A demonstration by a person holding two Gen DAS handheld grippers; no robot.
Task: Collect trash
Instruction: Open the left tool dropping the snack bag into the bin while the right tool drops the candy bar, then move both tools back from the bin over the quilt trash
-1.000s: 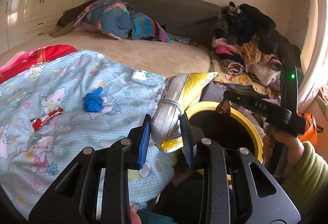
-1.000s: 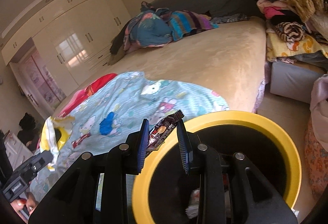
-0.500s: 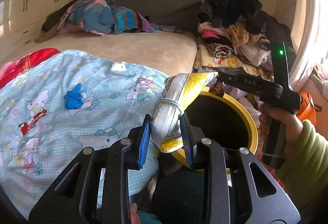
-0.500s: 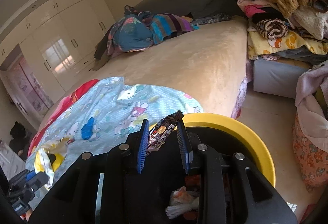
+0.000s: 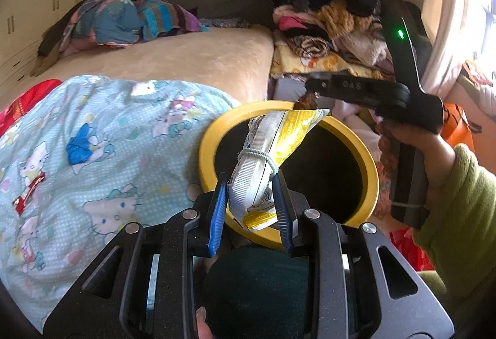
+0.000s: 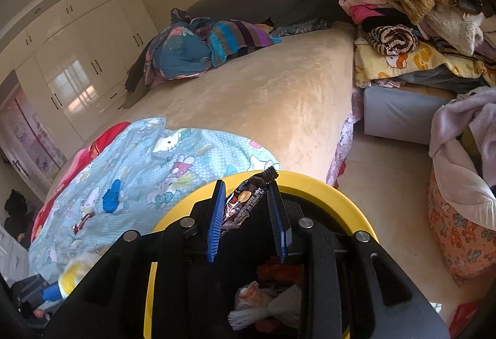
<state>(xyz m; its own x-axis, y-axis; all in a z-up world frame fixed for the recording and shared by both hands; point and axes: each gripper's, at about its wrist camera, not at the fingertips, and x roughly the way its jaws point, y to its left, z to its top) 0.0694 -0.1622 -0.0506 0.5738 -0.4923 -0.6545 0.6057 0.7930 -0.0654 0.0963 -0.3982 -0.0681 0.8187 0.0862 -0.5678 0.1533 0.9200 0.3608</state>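
Gripping a yellow-and-white snack bag (image 5: 266, 165), the left gripper (image 5: 249, 209) has its blue pads pressed on the bag's rolled lower part, jaws only narrowly apart. The bag (bound with a pale elastic band) sticks up and forward over the near rim of the bin (image 5: 206, 153), a black bin with a yellow rim standing just beside the bed's edge. Across the bin, the right gripper (image 5: 305, 102) reaches in from the right, held by a hand (image 5: 424, 150) in a green sleeve, with a dark wrapper at its tip. On the blanket (image 5: 102, 184) lie a blue scrap (image 5: 77, 147) and, nearer the left edge, a red wrapper (image 5: 28, 193), well apart from the bin.

From the right wrist, the right gripper (image 6: 245, 205) is closed on the dark wrapper (image 6: 248, 199), which slants between the pads with its crimped end poking up above the bin's far rim (image 6: 313, 184). Crumpled white and orange trash (image 6: 266, 305) lies inside the bin. The blue scrap (image 6: 111, 195) and red wrapper (image 6: 82, 221) show on the blanket, left of the bin.
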